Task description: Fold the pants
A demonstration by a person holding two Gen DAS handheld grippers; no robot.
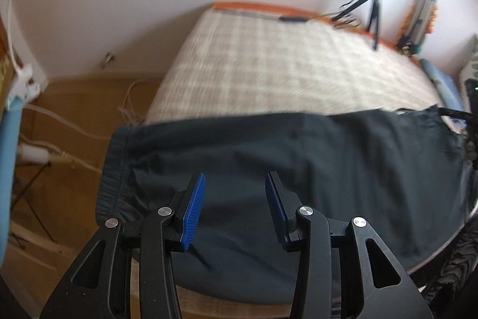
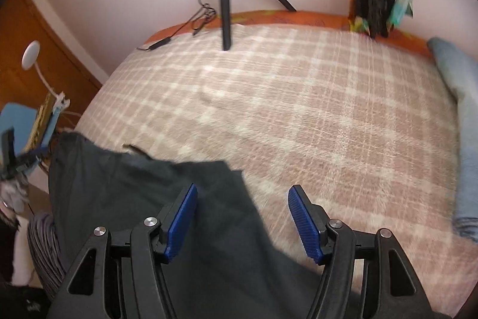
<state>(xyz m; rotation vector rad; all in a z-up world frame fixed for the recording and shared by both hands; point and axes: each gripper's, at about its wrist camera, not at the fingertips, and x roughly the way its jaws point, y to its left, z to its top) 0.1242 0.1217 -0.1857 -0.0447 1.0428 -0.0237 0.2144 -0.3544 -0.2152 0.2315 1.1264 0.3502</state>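
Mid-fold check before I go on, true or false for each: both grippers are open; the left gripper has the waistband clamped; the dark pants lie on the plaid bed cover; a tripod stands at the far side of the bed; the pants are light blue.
1. Both grippers are open. True: the left gripper and the right gripper both show spread jaws with nothing between them.
2. The left gripper clamps the waistband. False: the waistband lies to its left, ungripped.
3. The pants lie on the plaid bed cover. True.
4. A tripod stands at the bed's far side. True.
5. The pants are light blue. False: they are dark.
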